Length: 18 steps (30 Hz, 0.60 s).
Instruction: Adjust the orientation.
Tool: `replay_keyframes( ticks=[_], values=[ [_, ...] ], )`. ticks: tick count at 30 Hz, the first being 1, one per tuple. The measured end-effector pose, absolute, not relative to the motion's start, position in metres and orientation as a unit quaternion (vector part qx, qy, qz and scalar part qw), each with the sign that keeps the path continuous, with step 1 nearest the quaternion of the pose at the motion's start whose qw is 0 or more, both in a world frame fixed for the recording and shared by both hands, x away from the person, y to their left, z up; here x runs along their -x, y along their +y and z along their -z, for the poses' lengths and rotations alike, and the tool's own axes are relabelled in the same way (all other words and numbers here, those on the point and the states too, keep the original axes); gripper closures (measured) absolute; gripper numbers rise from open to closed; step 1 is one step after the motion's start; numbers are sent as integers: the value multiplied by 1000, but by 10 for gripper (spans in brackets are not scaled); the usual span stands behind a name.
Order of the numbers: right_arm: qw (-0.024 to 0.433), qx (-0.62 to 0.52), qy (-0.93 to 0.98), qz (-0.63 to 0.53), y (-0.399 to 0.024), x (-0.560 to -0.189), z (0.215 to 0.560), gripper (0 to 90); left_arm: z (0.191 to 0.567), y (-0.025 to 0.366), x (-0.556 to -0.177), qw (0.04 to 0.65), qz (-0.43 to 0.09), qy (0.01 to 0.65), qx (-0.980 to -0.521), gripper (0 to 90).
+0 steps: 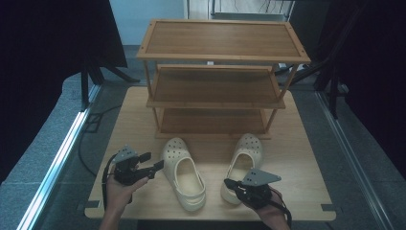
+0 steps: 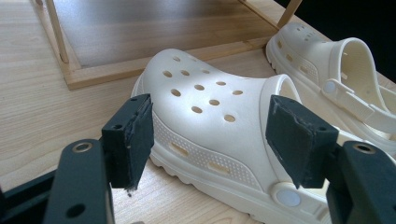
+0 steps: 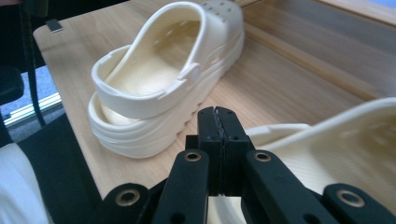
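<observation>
Two cream clogs lie on the wooden table (image 1: 130, 125), toes toward a bamboo shoe rack (image 1: 215, 87). My left gripper (image 1: 152, 161) is open just left of the left clog (image 1: 184, 175). In the left gripper view its jaws (image 2: 210, 135) stand wide apart, framing that clog's (image 2: 205, 100) perforated toe without touching it. My right gripper (image 1: 229, 183) sits at the heel of the right clog (image 1: 245, 158). In the right gripper view its pads (image 3: 217, 123) are pressed together with nothing between them; the right clog's heel (image 3: 350, 140) lies just beyond, and the left clog (image 3: 159, 88) farther off.
The rack has three open shelves; its lowest shelf (image 2: 140, 28) lies close behind the clogs' toes. The table's front edge (image 1: 210, 214) is near both hands. Grey floor and a metal rail (image 1: 62, 153) run along the left side, and black curtains hang on either side.
</observation>
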State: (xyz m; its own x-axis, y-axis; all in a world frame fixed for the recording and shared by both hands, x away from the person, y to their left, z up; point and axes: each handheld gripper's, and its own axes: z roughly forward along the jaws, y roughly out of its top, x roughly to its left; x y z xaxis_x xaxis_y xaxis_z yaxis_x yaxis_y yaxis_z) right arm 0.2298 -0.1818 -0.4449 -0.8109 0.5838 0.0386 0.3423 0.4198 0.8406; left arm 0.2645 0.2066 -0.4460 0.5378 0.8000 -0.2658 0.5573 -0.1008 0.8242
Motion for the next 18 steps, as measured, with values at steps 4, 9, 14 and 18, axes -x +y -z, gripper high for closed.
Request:
replay_keyframes(
  ticks=[4,9,14,18],
  values=[
    [119,-264,843,-452,-168,-228,453,900,446,207,-265,484,-125,464,-731,328],
    [107,-257,855,-438,-154,-227,464,900,448,207,-266,482,-123,466,-732,327],
    [99,-248,868,-419,-141,-224,474,900,447,207,-265,482,-121,464,-733,327],
    [102,-237,877,-406,-133,-221,478,900,447,208,-265,483,-121,464,-733,327]
  ],
)
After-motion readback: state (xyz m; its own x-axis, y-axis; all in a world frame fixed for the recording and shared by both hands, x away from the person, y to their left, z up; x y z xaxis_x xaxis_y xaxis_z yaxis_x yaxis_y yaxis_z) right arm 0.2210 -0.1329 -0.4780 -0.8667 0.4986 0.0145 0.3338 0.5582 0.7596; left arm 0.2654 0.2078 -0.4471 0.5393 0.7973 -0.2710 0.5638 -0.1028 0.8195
